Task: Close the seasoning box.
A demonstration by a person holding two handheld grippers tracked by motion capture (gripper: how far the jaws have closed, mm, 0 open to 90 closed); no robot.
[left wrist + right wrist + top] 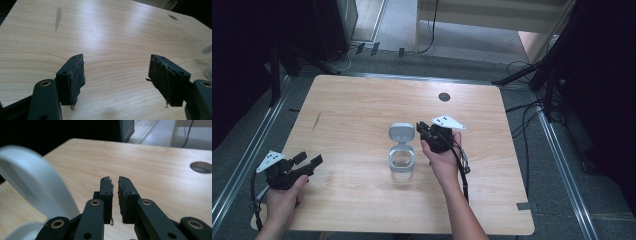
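Left gripper point(310, 161) rests spread wide at the light wooden table's point(352, 100) near-left edge; right gripper point(420, 127), clenched empty, hovers beside the clear jar's open grey lid point(400, 133).

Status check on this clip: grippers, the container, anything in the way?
Left gripper open, empty, low at table's near-left corner. Right gripper shut on nothing, beside the lid. Clear container mid-table, hinged lid flipped open. Nothing in the way.
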